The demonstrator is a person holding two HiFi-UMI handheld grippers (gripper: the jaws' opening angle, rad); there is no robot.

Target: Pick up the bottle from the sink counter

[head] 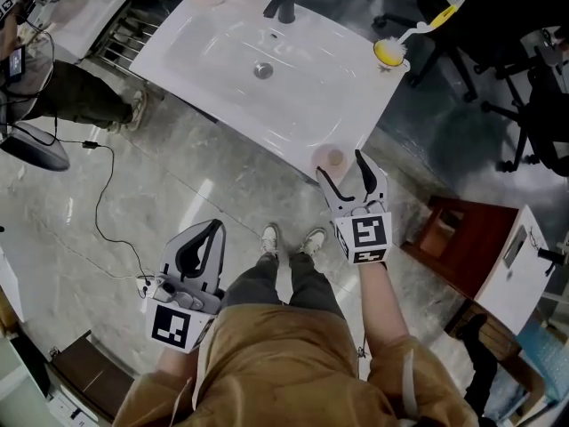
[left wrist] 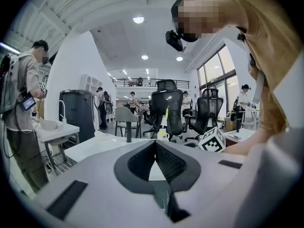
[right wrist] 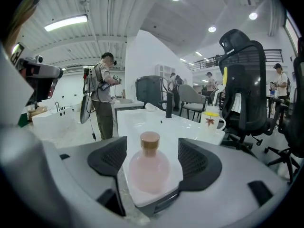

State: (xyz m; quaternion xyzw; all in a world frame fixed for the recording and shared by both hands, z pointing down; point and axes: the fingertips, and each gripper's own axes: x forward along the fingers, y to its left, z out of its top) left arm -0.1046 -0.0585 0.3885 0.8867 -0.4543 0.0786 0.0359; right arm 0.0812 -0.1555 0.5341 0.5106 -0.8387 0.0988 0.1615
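Holds the right gripper [head: 341, 169] at centre right of the head view, jaws spread wide, one on each side of the bottle [head: 333, 158]. Shows, in the right gripper view, a gap between each pad and the bottle: nothing gripped. Finds the bottle, pink, round-bellied and tan-capped, upright on the lower right corner of the white counter [head: 222, 56], right at the edge.

Holds the left gripper [head: 212, 231] at lower left of the head view, over the floor [head: 133, 185], well apart from the counter. Shows, in the left gripper view, jaws pressed together with nothing between them.

Has, further up the counter, a basin with a drain [head: 262, 69], a dark tap [head: 283, 0] at the top edge, and a yellow mug [head: 388, 52] with a brush [head: 428, 25] in it at the upper right corner. Catches another person [head: 62, 87] at upper left of the frame and dark chairs [head: 498, 78] at upper right.
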